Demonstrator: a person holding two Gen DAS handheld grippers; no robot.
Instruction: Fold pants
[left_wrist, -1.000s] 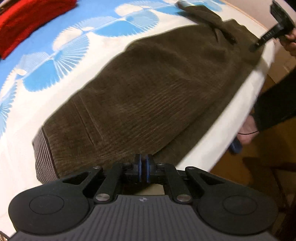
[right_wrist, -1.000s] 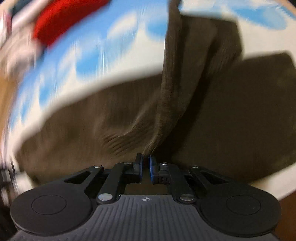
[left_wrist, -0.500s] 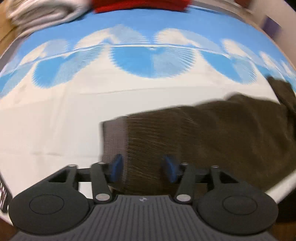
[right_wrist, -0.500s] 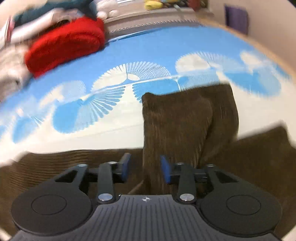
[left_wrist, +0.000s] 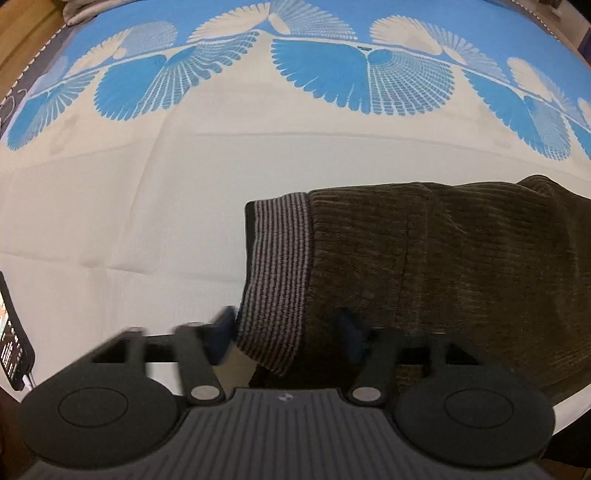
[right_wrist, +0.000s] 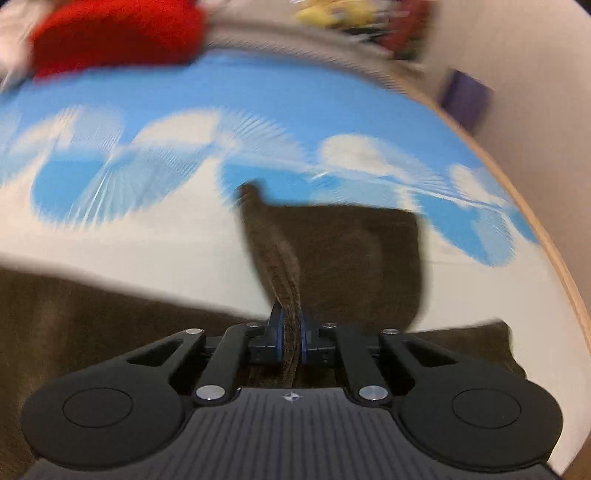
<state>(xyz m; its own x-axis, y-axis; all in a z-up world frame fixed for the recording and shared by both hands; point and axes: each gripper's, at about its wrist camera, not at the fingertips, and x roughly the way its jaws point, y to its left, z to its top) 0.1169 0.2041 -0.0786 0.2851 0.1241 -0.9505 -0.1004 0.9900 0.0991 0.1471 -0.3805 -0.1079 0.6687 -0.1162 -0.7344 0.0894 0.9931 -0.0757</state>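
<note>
Dark brown corduroy pants (left_wrist: 443, 266) lie on a white and blue patterned cloth (left_wrist: 147, 192). Their grey striped waistband (left_wrist: 275, 273) points at me in the left wrist view. My left gripper (left_wrist: 286, 332) is open, one finger on each side of the waistband's near corner. In the right wrist view, my right gripper (right_wrist: 290, 334) is shut on a raised fold of the pants leg (right_wrist: 273, 251). The leg end (right_wrist: 351, 258) lies flat beyond it. This view is blurred by motion.
A phone (left_wrist: 13, 339) lies at the cloth's left edge. A red garment (right_wrist: 114, 33) sits at the far side with other blurred items. The table's wooden rim (right_wrist: 535, 229) curves down the right. A purple object (right_wrist: 465, 99) stands beyond it.
My left gripper opened and moved to straddle the waistband corner. My right gripper let go, opened, then shut again on a fold of the pants leg.
</note>
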